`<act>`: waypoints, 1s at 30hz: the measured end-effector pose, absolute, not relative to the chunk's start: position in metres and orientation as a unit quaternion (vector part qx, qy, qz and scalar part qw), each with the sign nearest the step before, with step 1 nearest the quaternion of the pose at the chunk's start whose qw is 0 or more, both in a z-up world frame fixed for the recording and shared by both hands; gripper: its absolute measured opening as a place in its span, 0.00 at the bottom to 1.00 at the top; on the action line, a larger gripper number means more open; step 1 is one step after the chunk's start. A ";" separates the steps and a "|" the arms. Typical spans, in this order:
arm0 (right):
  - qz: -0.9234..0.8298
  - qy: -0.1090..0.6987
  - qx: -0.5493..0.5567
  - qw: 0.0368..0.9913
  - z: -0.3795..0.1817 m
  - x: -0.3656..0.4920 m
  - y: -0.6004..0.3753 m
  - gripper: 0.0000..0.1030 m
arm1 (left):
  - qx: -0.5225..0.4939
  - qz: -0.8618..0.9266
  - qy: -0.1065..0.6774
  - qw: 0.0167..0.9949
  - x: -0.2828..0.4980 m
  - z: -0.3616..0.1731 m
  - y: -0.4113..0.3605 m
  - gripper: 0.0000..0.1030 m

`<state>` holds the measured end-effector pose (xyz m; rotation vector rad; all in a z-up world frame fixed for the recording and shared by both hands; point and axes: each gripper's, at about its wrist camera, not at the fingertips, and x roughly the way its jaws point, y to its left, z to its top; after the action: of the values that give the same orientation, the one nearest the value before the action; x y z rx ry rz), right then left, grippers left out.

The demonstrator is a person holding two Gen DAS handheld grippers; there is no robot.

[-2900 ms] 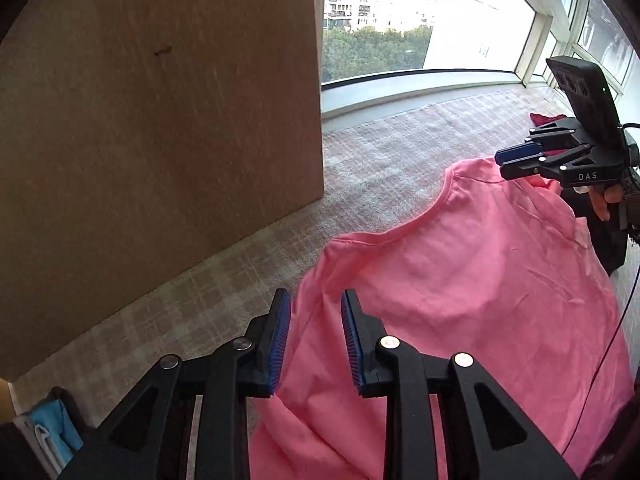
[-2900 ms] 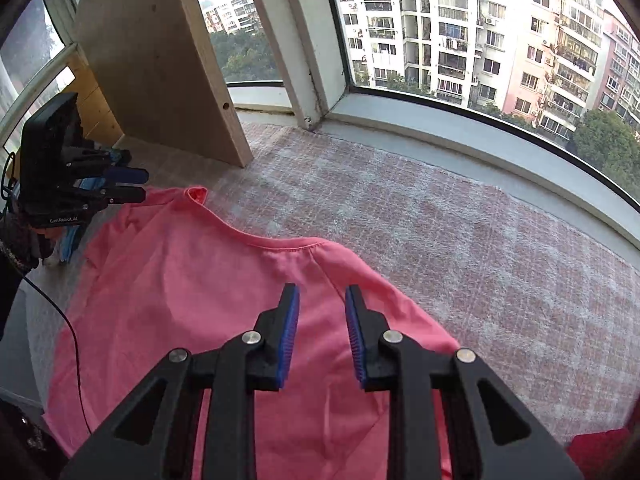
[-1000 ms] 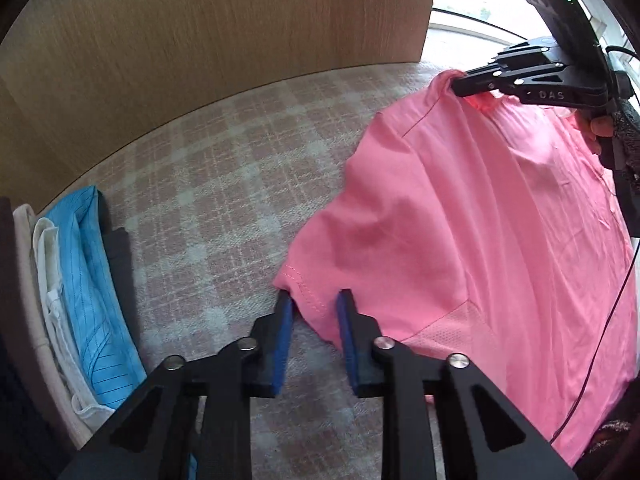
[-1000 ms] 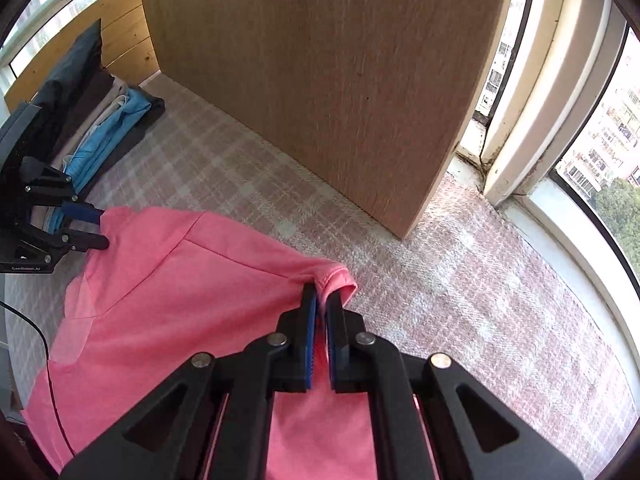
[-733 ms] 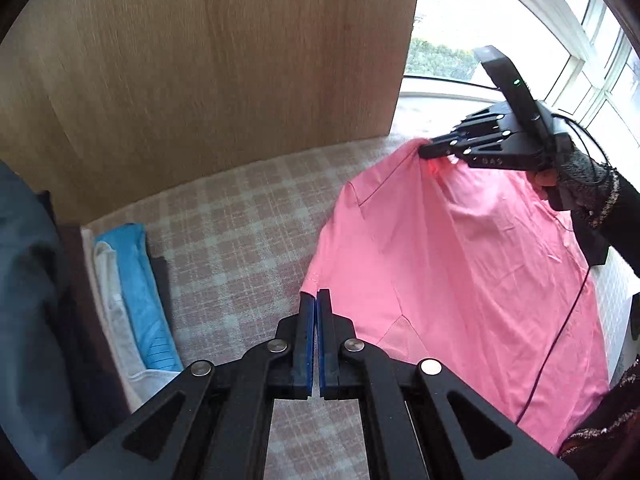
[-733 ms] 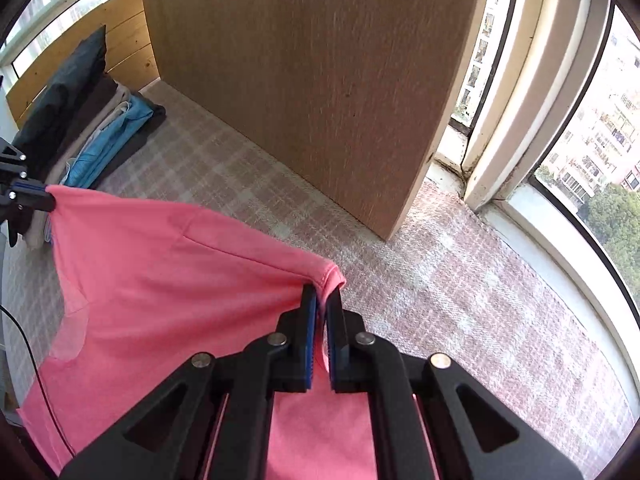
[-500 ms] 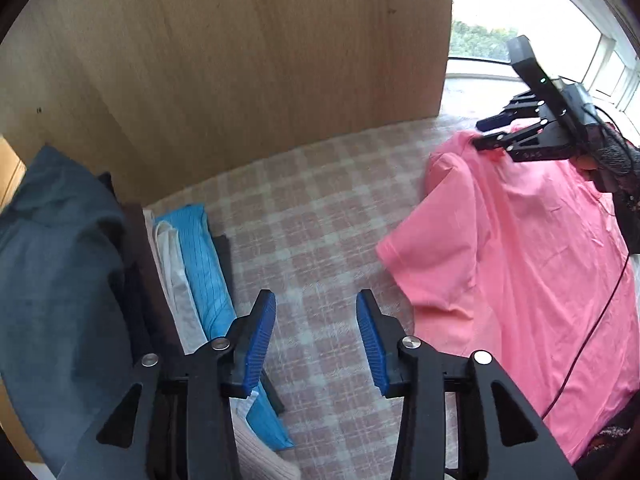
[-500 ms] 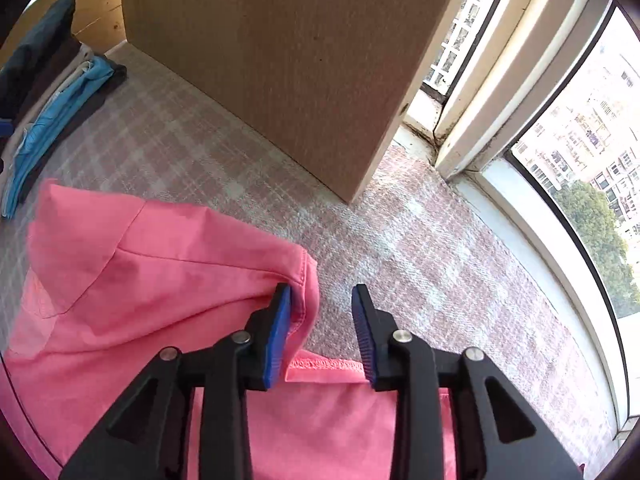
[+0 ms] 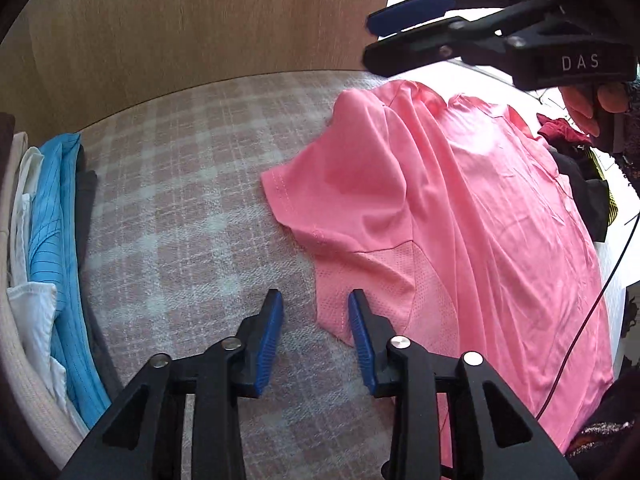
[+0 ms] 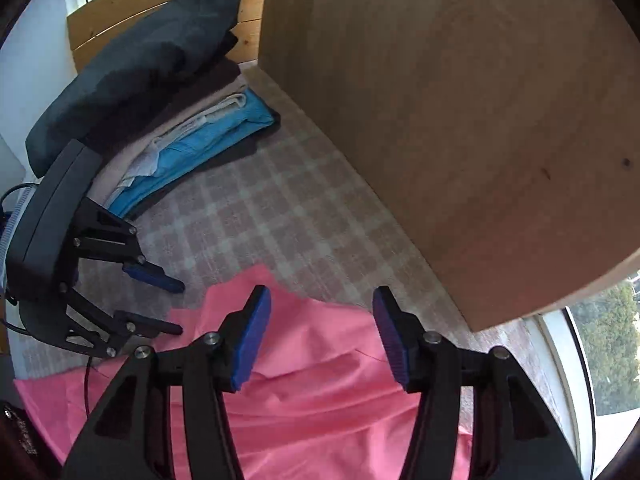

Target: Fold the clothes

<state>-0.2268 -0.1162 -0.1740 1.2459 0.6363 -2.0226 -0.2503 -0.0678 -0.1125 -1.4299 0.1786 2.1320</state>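
Observation:
A pink T-shirt [image 9: 460,200] lies on the checked cloth [image 9: 180,200], with its near sleeve [image 9: 340,184] rumpled and spread toward the left. My left gripper [image 9: 315,308] is open and low over the cloth; the shirt's mesh side edge sits just inside its right finger. My right gripper [image 9: 370,42] hovers open above the collar end, held by a hand [image 9: 592,100]. In the right wrist view the right gripper [image 10: 320,304] stands open over the shirt [image 10: 320,400], gripping nothing. The left gripper [image 10: 178,307] is open at the shirt's left edge.
A stack of folded clothes [image 9: 52,220], blue, white and dark, lies along the left [image 10: 192,136]. A wooden panel [image 10: 460,120] stands upright behind the cloth. Dark and red garments [image 9: 580,184] lie beyond the shirt. A black cable [image 9: 580,340] crosses the shirt's right side. A window [image 10: 600,340] is at the far right.
Both grippers were shut on the shirt's corners 0.7 s ago, then let go. The shirt now lies on the cloth. My left gripper has moved back down to the shirt's side edge.

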 end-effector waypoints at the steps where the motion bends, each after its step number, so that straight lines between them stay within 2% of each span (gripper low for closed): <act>1: -0.763 0.255 0.491 0.334 -0.186 -0.232 -0.126 0.52 | -0.531 0.796 0.062 0.284 -0.250 -0.114 -0.068 0.10; 2: -0.751 0.266 0.504 0.334 -0.199 -0.237 -0.136 0.52 | -0.529 0.796 0.056 0.288 -0.251 -0.114 -0.069 0.01; 3: -0.739 0.276 0.517 0.334 -0.211 -0.242 -0.145 0.52 | -0.528 0.794 0.048 0.296 -0.249 -0.114 -0.070 0.00; 12: -0.695 0.289 0.556 0.353 -0.248 -0.244 -0.152 0.50 | -0.502 0.807 0.029 0.311 -0.232 -0.095 -0.089 0.00; 14: -0.695 0.275 0.559 0.359 -0.247 -0.242 -0.150 0.33 | -0.504 0.808 0.035 0.303 -0.234 -0.093 -0.092 0.00; 15: -0.696 0.269 0.560 0.361 -0.245 -0.241 -0.148 0.03 | -0.502 0.809 0.035 0.303 -0.235 -0.090 -0.091 0.00; 23: -0.719 0.220 0.541 0.378 -0.203 -0.200 -0.079 0.02 | -0.484 0.802 0.033 0.350 -0.204 -0.073 -0.081 0.00; 30: -0.715 0.221 0.597 0.288 -0.212 -0.184 -0.019 0.02 | -0.516 0.753 0.004 0.407 -0.178 -0.094 -0.053 0.01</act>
<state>-0.1837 -0.0187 -0.2118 1.5952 0.5905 -1.9096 -0.1779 -0.0534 -0.0944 -1.3015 0.0097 1.8994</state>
